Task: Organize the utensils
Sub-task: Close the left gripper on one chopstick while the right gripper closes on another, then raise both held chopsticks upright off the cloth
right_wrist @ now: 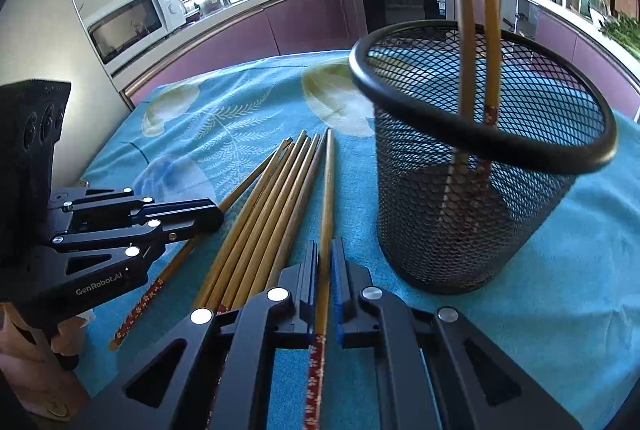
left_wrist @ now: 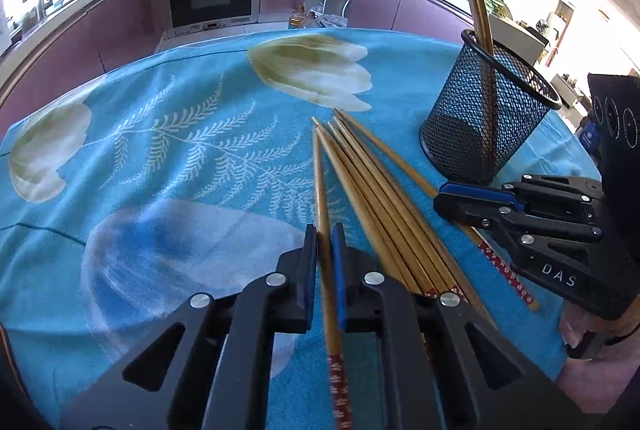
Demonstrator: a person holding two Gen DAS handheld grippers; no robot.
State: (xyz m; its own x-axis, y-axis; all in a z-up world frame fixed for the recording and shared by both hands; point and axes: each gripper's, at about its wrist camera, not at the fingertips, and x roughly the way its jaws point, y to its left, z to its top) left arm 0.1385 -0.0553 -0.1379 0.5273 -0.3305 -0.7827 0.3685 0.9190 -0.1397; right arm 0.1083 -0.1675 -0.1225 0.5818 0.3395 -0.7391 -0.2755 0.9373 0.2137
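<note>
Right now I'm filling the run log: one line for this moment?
left gripper: shut on chopstick | right gripper: shut on another chopstick | mesh cup: two chopsticks inside

white lettering "das" stands on the side of the right gripper body, seen from the left wrist view. white lettering "genrobot.ai" stands on the side of the left gripper body, seen from the right wrist view.

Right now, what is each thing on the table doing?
Left gripper: fingers shut on one chopstick.
Right gripper: fingers shut on another chopstick.
Loose chopsticks: lying in a bunch on the tablecloth.
Mesh cup: upright, with two chopsticks standing in it.
</note>
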